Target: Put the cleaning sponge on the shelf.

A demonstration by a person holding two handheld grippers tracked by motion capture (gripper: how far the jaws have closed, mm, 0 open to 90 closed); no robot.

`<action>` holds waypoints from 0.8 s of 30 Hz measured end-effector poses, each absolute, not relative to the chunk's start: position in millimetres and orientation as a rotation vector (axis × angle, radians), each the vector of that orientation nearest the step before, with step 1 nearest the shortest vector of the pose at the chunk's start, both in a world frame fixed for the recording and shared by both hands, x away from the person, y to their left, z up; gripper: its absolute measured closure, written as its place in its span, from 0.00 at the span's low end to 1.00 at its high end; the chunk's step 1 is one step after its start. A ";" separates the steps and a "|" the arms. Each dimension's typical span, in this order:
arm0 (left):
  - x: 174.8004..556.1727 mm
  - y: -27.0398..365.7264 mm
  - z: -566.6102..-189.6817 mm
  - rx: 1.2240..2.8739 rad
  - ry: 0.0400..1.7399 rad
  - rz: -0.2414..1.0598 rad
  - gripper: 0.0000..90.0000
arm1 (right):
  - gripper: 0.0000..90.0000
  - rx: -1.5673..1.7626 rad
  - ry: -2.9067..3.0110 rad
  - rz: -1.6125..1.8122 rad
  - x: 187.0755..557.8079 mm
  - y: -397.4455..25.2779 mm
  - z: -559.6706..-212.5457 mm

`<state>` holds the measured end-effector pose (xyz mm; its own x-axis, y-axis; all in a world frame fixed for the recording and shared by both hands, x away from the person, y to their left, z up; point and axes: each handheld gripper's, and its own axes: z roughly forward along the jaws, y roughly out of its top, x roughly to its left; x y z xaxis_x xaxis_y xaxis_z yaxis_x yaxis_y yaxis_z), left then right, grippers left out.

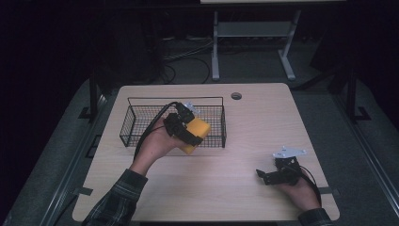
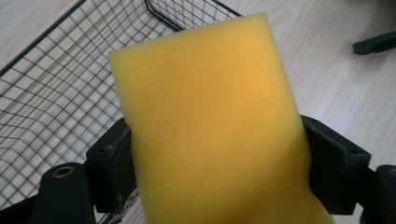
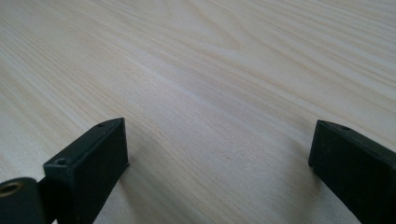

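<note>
**Yellow sponge clamped in my left jaws, over the basket's near corner**

High view: the yellow sponge [image 1: 197, 133] sits in my left gripper [image 1: 187, 131], which I hold raised at the near right corner of the black wire basket [image 1: 141, 123]. The block straddles the basket's front wall, its top end over the mesh and its lower end hanging out toward me above the wooden table [image 1: 254, 127]. My left hand [image 1: 157, 143] comes up from the lower left in a plaid sleeve. My right gripper [image 1: 263, 176] rests low on the table near the right front edge, well apart from the basket, with its jaws pointing left.

Left gripper view: my two black jaws press on either side of the sponge [image 2: 210, 126], pinching its lower half so the foam bulges slightly between them. The basket's mesh [image 2: 51, 93] spreads behind and to the left; bare tabletop lies to the right.

Right gripper view: my jaws stand wide apart with nothing between them, just above the pale wood grain [image 3: 210, 70].
</note>
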<state>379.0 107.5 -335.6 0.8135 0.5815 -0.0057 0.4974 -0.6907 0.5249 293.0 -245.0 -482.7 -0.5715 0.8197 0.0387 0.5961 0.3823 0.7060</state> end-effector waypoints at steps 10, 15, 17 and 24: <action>393.7 119.6 -330.1 2.487 0.811 0.247 0.23 | 0.04 1.239 2.329 0.991 293.0 -245.0 -482.7; 401.2 127.4 -326.8 2.475 0.828 0.264 0.23 | 0.04 1.239 2.329 0.991 293.1 -245.0 -482.7; 404.2 131.0 -326.1 2.471 0.834 0.268 0.23 | 0.04 1.239 2.329 0.991 293.1 -245.0 -482.7; 413.7 143.0 -325.6 2.465 0.869 0.291 0.23 | 0.04 1.235 2.327 0.989 293.3 -245.1 -482.8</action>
<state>413.7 143.0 -325.6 0.7728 0.6339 0.0323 0.5256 -0.6677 0.5272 293.3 -245.1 -482.8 -0.5720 0.8196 0.0342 0.5933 0.3846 0.7071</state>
